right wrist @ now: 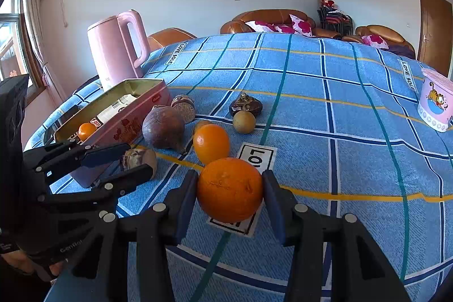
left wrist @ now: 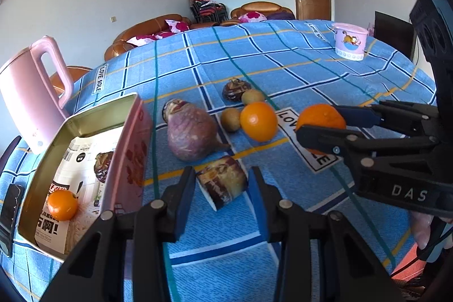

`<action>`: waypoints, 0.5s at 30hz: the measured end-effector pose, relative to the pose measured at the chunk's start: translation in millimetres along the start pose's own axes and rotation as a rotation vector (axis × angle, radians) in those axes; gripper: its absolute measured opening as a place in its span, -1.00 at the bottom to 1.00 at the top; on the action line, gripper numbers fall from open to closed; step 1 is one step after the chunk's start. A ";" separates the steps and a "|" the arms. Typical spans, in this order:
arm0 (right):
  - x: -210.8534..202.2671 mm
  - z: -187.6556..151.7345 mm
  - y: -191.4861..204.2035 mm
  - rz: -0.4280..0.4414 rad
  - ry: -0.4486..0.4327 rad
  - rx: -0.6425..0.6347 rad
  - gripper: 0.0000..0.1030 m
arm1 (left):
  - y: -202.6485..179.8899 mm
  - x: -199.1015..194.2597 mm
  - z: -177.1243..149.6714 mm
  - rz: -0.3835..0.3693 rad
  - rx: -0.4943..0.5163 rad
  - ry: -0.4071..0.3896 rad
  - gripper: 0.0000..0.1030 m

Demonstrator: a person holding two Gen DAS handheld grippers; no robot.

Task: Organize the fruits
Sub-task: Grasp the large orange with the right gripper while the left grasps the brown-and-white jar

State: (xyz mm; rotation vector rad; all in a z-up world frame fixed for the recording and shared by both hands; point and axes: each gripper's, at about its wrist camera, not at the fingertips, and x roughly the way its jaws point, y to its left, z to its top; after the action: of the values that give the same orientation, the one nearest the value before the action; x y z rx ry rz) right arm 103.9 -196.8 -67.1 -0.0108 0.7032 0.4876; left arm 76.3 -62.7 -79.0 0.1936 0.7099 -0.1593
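My right gripper (right wrist: 230, 190) is shut on an orange (right wrist: 229, 188), held just above the blue checked cloth; it shows in the left wrist view too (left wrist: 321, 118). My left gripper (left wrist: 222, 187) is open, its fingers on either side of a brown cut root piece (left wrist: 222, 186) lying on the cloth, also seen from the right (right wrist: 138, 159). A pink tin box (left wrist: 124, 160) at the left holds a small orange (left wrist: 62, 204) and a dark fruit. A second orange (left wrist: 258, 120), a purple turnip (left wrist: 189, 136), two small brown fruits and a dark chestnut-like piece (left wrist: 235, 89) lie on the cloth.
A pink kettle (left wrist: 31, 92) stands behind the tin box. A pink cartoon tub (left wrist: 350, 40) stands far right on the table. A dark phone (left wrist: 10, 205) lies left of the box. Sofas and a wooden door are beyond the table.
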 end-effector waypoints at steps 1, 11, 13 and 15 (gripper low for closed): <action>-0.7 0.5 -2.2 -0.003 -0.006 0.012 -0.06 | -3.9 0.5 1.0 -0.013 0.008 0.000 -0.21; -1.9 0.7 -5.1 -0.012 -0.018 0.023 -0.06 | 0.2 8.3 9.2 -0.018 -0.033 0.016 -0.20; -2.7 0.1 -4.3 -0.015 -0.024 0.019 -0.06 | 1.4 4.5 8.1 -0.025 -0.041 -0.005 -0.21; -4.0 -0.4 -3.7 -0.018 -0.033 0.014 -0.06 | 4.3 0.6 6.8 -0.031 -0.056 -0.028 -0.21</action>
State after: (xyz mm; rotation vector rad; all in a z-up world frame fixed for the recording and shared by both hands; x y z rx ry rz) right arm 102.6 -201.9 -65.5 0.0044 0.6740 0.4645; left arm 81.9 -60.1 -73.9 0.1271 0.6893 -0.1711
